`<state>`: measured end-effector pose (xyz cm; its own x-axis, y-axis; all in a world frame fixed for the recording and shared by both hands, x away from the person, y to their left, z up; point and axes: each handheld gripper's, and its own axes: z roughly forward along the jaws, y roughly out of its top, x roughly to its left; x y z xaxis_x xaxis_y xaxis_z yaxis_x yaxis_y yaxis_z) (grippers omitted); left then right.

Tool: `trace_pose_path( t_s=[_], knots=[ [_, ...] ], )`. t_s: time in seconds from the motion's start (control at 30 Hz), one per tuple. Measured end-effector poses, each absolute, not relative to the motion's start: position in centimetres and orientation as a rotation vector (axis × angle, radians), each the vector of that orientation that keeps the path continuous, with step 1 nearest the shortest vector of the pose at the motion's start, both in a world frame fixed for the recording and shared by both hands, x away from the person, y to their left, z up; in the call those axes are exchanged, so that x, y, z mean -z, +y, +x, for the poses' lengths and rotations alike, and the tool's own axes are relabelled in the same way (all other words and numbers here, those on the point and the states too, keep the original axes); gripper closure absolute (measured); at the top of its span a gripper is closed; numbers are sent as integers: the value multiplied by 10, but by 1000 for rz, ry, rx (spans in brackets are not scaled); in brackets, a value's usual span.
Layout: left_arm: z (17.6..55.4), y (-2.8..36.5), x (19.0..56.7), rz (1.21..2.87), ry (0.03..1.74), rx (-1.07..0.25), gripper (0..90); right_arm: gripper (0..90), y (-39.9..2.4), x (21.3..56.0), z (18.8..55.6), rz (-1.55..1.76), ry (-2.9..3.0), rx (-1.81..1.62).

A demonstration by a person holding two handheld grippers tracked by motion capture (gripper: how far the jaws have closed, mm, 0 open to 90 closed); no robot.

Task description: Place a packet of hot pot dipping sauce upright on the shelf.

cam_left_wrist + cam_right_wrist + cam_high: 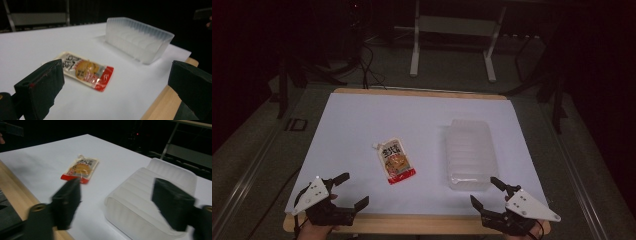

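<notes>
White sheet; pouch, writing unreadable.

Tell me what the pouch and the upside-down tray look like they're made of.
Pouch: likely glossy printed plastic film; highlights glint on its wrinkled face. Tray: seemingly frosted translucent plastic, ribbed along its walls, the white table cover showing faintly through.

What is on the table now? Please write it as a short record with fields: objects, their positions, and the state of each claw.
surface: white sheet on a wooden table
pouch: sauce pouch lying flat, left of centre
container: translucent ribbed container, right of pouch, apart from it
left claw: left claw open, empty, at near edge
right claw: right claw open, empty, close to container's near end
</notes>
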<state>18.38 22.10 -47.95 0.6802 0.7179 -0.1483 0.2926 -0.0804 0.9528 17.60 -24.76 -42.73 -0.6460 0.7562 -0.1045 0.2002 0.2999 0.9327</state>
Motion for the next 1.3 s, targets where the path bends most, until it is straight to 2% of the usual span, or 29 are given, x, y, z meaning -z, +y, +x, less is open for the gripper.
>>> trace_pose_path(
  t_s=[0.03,0.27,0.53,0.63,0.77,1.0,1.03,1.17,1.3],
  knots=[
    [184,221,479,1668,830,-428,5,111,-247,428,176,849,2036,-1335],
    [179,217,474,1717,777,-444,5,103,-239,426,172,800,2072,-1394],
    [184,201,471,1793,699,-366,6,103,-238,423,169,759,2060,-1454],
    [189,198,468,1796,654,-362,32,106,-238,424,169,757,2065,-1466],
    [205,199,465,1790,656,-367,33,106,-238,424,169,754,2066,-1468],
    [229,206,463,1788,688,-346,74,134,-240,423,169,757,2059,-1487],
    [235,206,463,1811,695,-364,106,134,-241,422,169,755,2046,-1491],
    [246,208,464,1809,707,-345,142,130,-240,423,169,757,2058,-1478],
    [255,206,463,1817,703,-368,144,126,-240,423,169,761,2066,-1479]
  ],
)
